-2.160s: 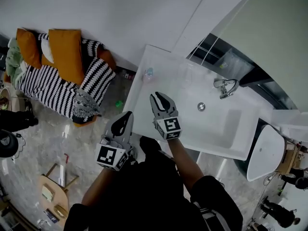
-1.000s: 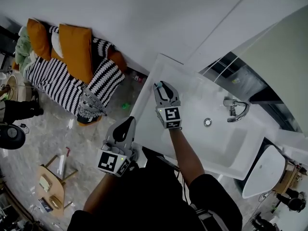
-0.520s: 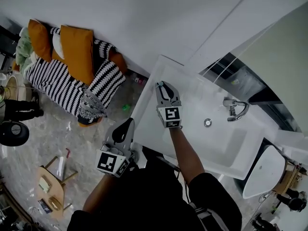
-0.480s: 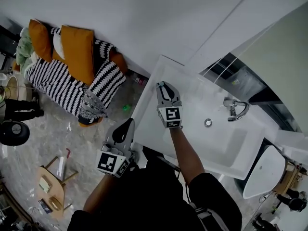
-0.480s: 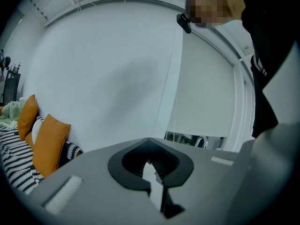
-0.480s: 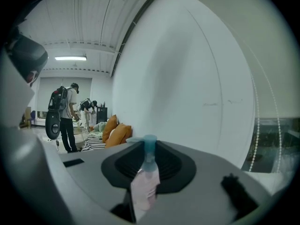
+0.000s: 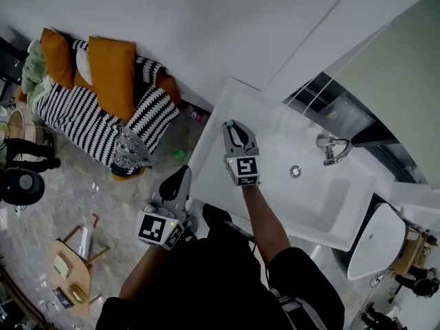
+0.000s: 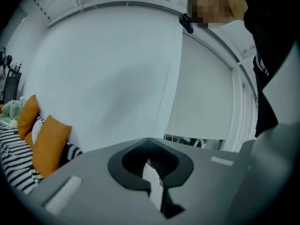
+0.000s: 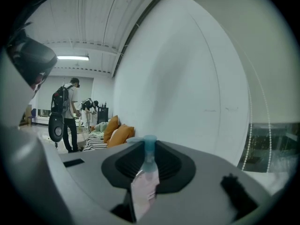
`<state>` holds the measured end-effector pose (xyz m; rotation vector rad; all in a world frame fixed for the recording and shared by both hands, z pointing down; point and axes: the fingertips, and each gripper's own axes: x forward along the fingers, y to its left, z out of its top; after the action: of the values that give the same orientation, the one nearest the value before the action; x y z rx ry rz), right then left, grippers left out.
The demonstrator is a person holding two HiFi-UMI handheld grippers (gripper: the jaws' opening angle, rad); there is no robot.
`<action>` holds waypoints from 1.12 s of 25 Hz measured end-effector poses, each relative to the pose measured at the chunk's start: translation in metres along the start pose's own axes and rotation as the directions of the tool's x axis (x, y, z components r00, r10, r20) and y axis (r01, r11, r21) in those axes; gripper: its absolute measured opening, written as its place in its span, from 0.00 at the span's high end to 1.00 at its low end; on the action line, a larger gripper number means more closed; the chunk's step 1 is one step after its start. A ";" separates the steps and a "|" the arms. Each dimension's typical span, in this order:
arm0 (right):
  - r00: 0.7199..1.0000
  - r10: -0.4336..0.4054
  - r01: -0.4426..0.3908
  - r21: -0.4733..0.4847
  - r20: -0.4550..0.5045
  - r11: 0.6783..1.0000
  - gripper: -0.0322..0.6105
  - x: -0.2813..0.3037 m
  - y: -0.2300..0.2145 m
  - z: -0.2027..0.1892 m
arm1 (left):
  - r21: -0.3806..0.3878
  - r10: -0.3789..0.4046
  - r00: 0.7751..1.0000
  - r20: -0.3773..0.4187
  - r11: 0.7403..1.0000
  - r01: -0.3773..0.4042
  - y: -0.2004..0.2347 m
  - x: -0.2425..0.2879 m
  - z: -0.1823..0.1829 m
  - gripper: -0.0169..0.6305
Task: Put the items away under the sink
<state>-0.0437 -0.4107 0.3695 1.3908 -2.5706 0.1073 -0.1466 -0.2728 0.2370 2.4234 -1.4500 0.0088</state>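
Blue-capped bottle (image 9: 143, 184) held inside the right gripper (image 9: 149, 146), whose jaws just closed.

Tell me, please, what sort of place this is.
Probably a showroom or studio hall, not a home bathroom: a white sink with a tap stands near a striped sofa, with people nearby.

— What are you counting here?
— I'm counting two grey grippers, the left gripper (image 7: 181, 172) and the right gripper (image 7: 231, 126), one small clear blue-capped bottle (image 9: 145, 175), one white rectangular sink (image 7: 323, 208), one chrome tap (image 7: 331, 148) and two orange square cushions (image 7: 110, 74).
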 end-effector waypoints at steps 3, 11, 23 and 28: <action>1.000 -0.005 0.005 -0.010 0.026 1.000 0.83 -0.017 0.008 0.010 | 0.000 -0.015 1.000 0.012 1.000 0.015 -0.005 -0.010 0.001 0.96; 0.998 -0.049 0.049 -0.008 0.049 0.999 0.83 -0.072 0.034 0.027 | 0.001 -0.067 0.997 0.047 0.998 0.067 -0.016 -0.051 0.001 0.96; 0.986 -0.153 0.153 0.005 0.065 0.988 0.84 -0.174 0.088 0.035 | 0.013 -0.162 0.984 0.074 0.987 0.162 -0.046 -0.137 -0.004 0.96; 0.976 -0.204 0.204 0.013 0.075 0.979 0.84 -0.221 0.112 0.036 | -0.016 -0.214 0.974 0.070 0.976 0.215 -0.062 -0.174 -0.012 0.96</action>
<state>-0.0258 -0.1738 0.2889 1.6816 -2.4691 0.0292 -0.1763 -0.0932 0.2037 2.5707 -1.2000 -0.1397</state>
